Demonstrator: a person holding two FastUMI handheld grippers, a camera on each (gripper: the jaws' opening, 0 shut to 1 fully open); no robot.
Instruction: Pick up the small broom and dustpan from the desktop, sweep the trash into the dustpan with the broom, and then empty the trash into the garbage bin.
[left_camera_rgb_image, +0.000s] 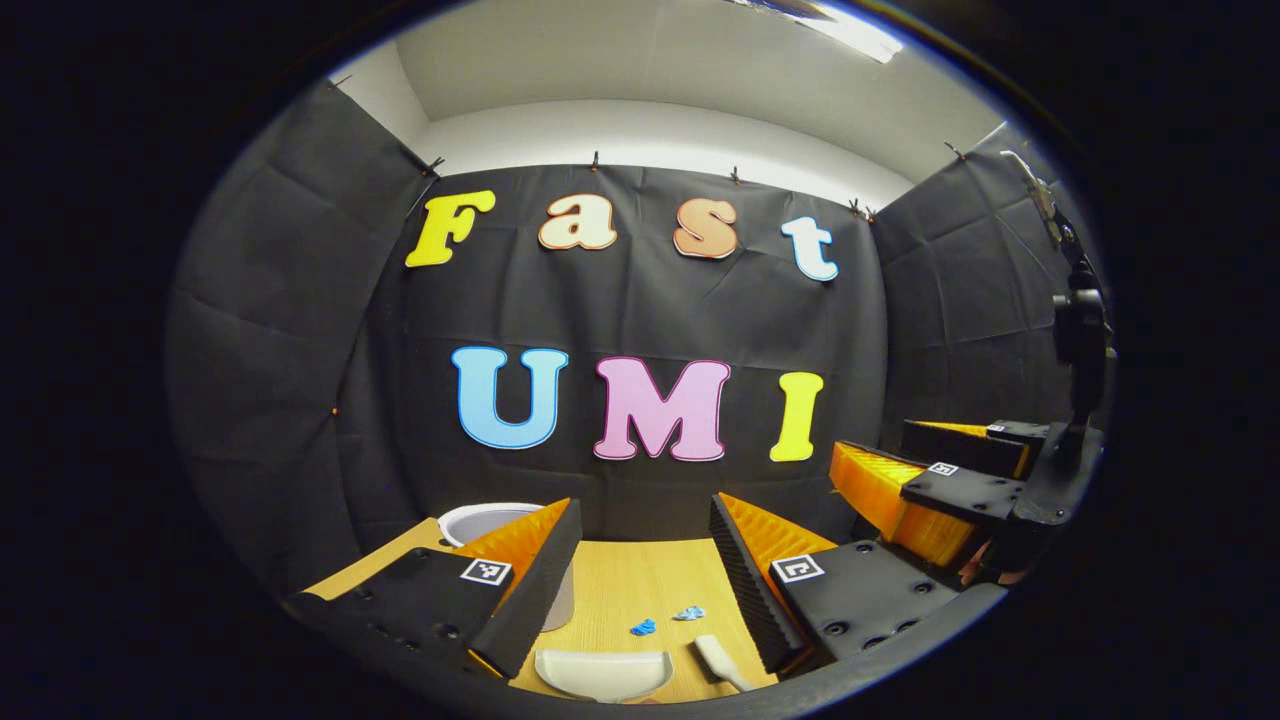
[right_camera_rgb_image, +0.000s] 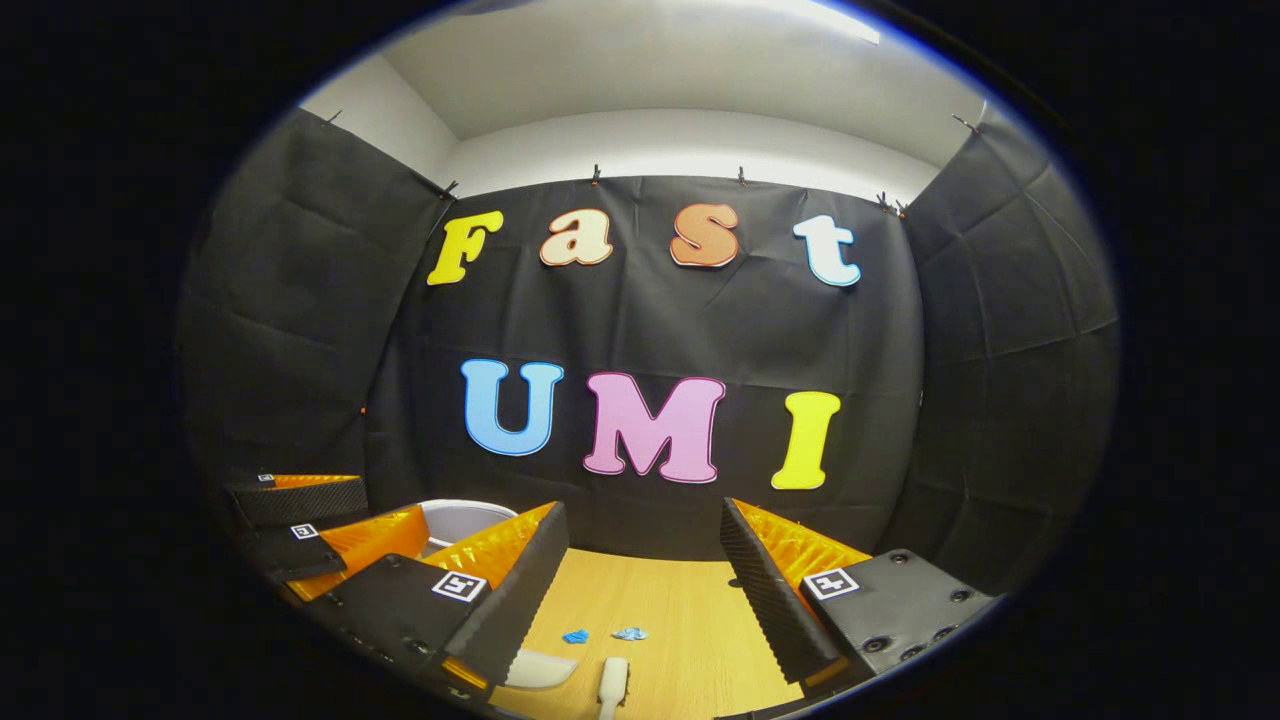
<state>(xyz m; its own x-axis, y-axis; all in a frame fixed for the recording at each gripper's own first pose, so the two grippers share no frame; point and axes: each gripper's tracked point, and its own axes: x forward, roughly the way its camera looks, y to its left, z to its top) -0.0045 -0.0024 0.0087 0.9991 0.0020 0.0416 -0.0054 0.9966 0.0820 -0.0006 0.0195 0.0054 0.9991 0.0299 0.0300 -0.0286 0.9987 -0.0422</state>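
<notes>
The wooden tabletop (left_camera_rgb_image: 640, 585) runs up to the black cloth wall. At its far left corner stands the white garbage bin (left_camera_rgb_image: 480, 520). Above the near edge both tongs hang spread wide and empty: the left tongs (left_camera_rgb_image: 640, 590) and the right tongs (right_camera_rgb_image: 645, 590). Between the left fingers lie the white dustpan (left_camera_rgb_image: 603, 673) and, just beside it, the small broom (left_camera_rgb_image: 718, 660). Beyond them sit two blue trash scraps (left_camera_rgb_image: 665, 620). No brand or label can be read on these things.

wooden desktop (left_camera_rgb_image: 640, 585), white dustpan (left_camera_rgb_image: 603, 674), small broom (left_camera_rgb_image: 718, 660), blue trash scraps (left_camera_rgb_image: 643, 627), bin (left_camera_rgb_image: 480, 520)
</notes>
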